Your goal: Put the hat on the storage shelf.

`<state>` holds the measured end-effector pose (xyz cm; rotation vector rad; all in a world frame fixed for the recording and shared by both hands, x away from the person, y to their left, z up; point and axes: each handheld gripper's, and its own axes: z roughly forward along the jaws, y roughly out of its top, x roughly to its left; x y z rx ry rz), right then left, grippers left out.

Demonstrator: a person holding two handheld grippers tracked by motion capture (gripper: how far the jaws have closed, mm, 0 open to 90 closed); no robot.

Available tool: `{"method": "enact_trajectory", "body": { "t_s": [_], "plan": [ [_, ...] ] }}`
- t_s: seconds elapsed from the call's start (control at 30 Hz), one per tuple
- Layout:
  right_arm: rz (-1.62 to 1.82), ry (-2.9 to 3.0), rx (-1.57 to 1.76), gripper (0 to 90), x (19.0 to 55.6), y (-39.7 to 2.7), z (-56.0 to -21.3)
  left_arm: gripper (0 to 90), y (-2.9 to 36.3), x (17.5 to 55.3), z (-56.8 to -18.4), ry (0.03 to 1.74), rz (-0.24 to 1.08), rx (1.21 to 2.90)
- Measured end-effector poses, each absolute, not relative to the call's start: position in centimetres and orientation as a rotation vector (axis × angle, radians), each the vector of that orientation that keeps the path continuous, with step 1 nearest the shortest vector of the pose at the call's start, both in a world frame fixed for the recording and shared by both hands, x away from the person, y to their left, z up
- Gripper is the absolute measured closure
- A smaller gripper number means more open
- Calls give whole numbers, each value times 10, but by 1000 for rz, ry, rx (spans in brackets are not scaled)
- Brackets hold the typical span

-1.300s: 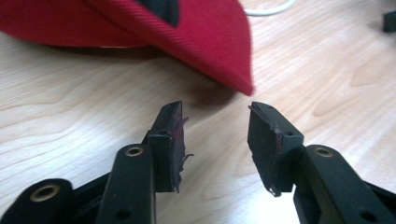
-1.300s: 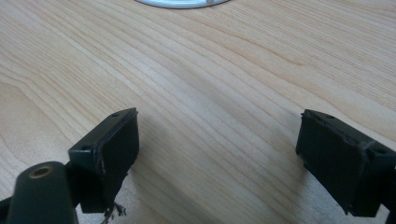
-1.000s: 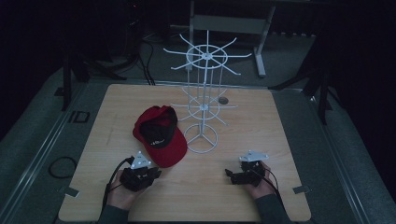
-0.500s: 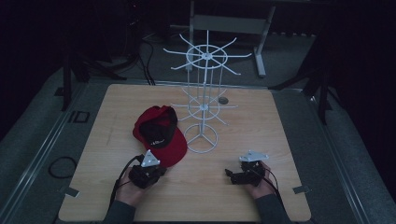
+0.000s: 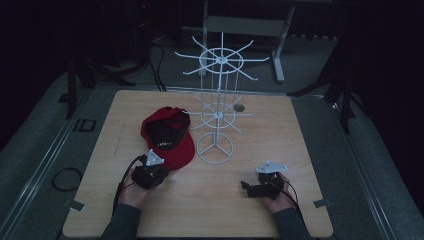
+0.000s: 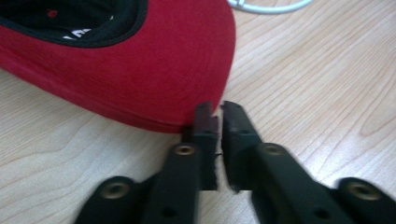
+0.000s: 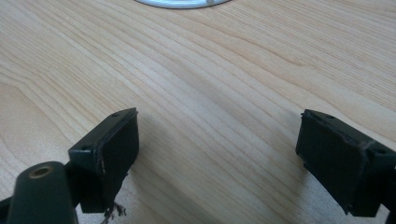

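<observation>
On the table, red cap brim toward nearly-together left tool; right tool apart.

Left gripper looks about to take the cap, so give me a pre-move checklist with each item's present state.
1. Left gripper at the red cap brim edge: ok, its tips meet the brim's near edge.
2. Brim actually between the jaws: cannot tell; the jaws stand nearly closed with a thin gap, and the brim edge lies at their tips.
3. Right gripper free: ok, jaws wide apart over bare table, nothing between them.
4. Cap apart from the white wire rack: cannot tell; the brim lies close beside the rack's ring base.
5. Rack upright: ok.
</observation>
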<state>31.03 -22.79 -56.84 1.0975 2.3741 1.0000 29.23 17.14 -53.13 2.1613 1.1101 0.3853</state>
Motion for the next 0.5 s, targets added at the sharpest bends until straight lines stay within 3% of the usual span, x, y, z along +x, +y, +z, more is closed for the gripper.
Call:
{"method": "enact_trajectory", "body": {
  "t_s": [0.13, 0.33, 0.5],
  "plan": [
    [1000, 2374, 1098, 131, 310, -228, -568, 660, 176, 284, -522, 1096, 412, 2126],
    [1000, 2374, 1095, 131, 310, -228, -568, 524, 195, 278, -499, 1167, 579, 2053],
    [1000, 2374, 1095, 131, 310, -228, -568, 438, 207, 291, -497, 1261, 490, 1990]
  ]
}}
